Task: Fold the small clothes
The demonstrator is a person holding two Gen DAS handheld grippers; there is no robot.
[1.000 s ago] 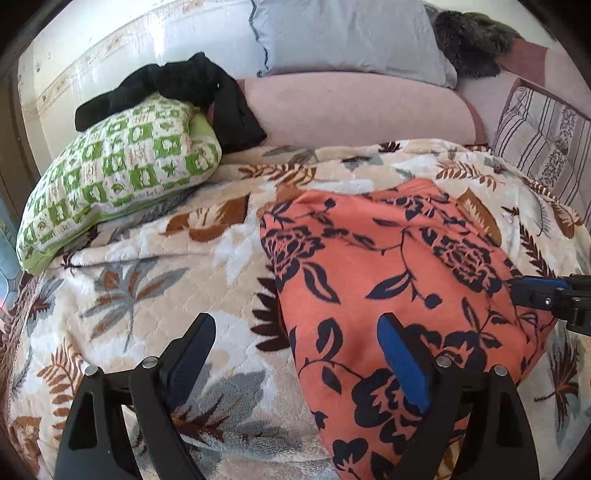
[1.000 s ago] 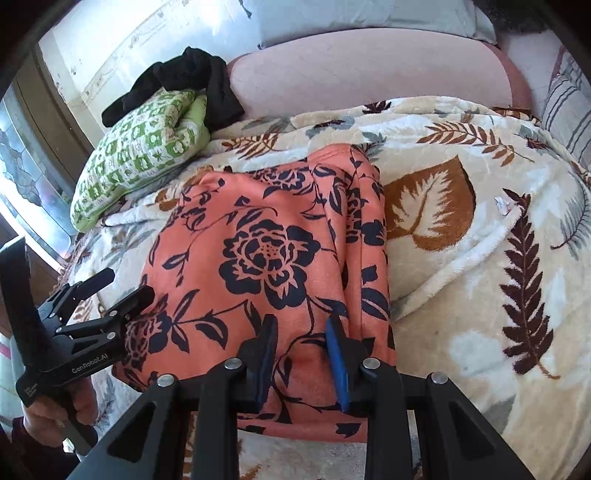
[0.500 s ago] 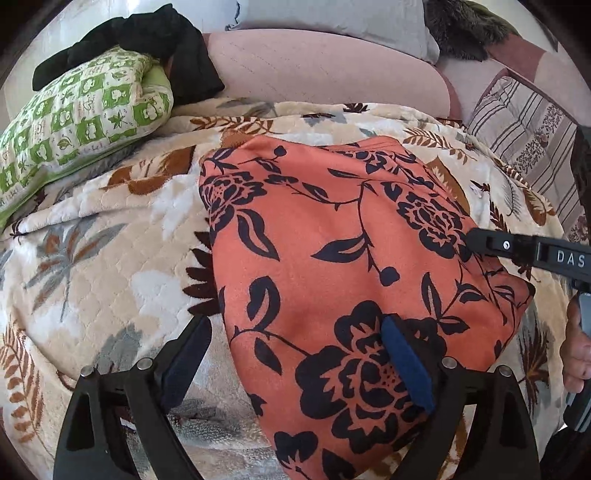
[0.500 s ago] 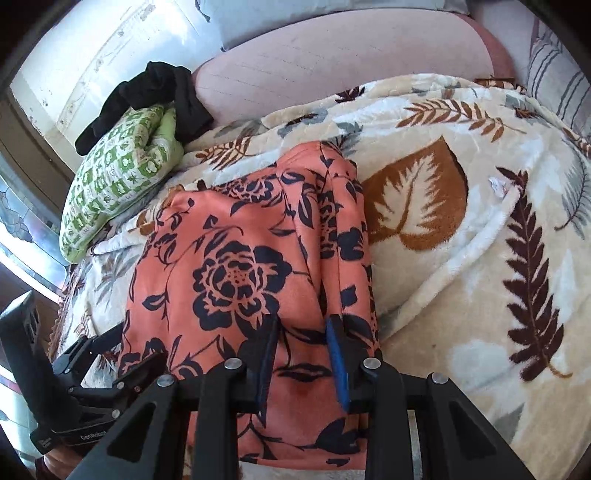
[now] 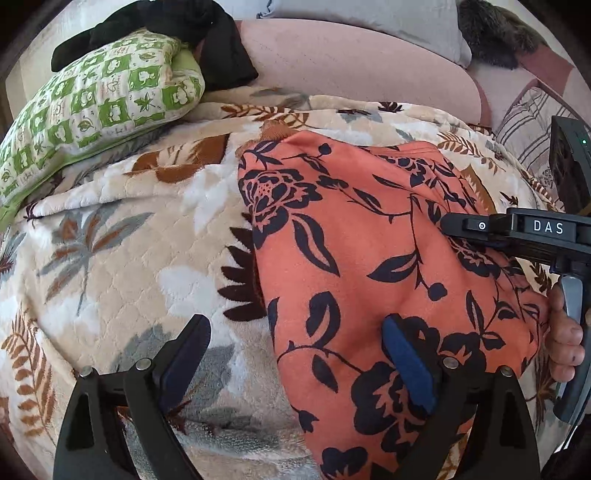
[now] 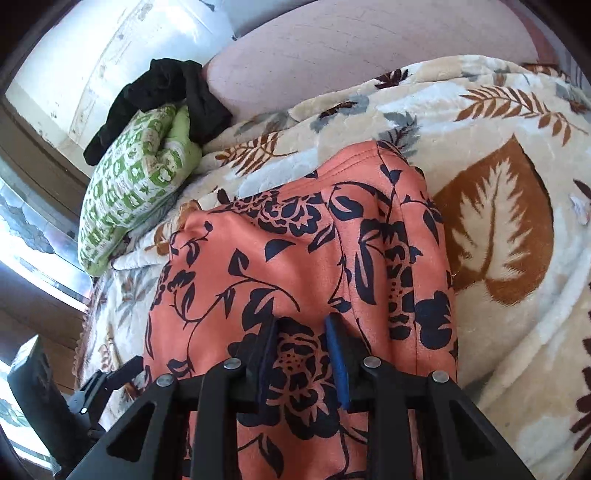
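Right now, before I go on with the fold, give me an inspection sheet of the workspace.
Surface: leaf-print blanket over a bed.
Job's things: orange flowered garment lying on the blanket, right edge doubled over.
Clutter: green checked pillow with black clothing draped on it; grey pillow.
Grippers: left gripper open, straddling the garment's left edge; right gripper narrow, over the garment, grip unclear.
Cables: nothing seen.
Surroundings: pink headboard, striped cushion.

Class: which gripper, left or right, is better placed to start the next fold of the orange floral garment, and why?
Probably the left. The left gripper hangs wide open astride the orange floral garment's near side edge. The right gripper hovers mid-cloth, jaws narrow.
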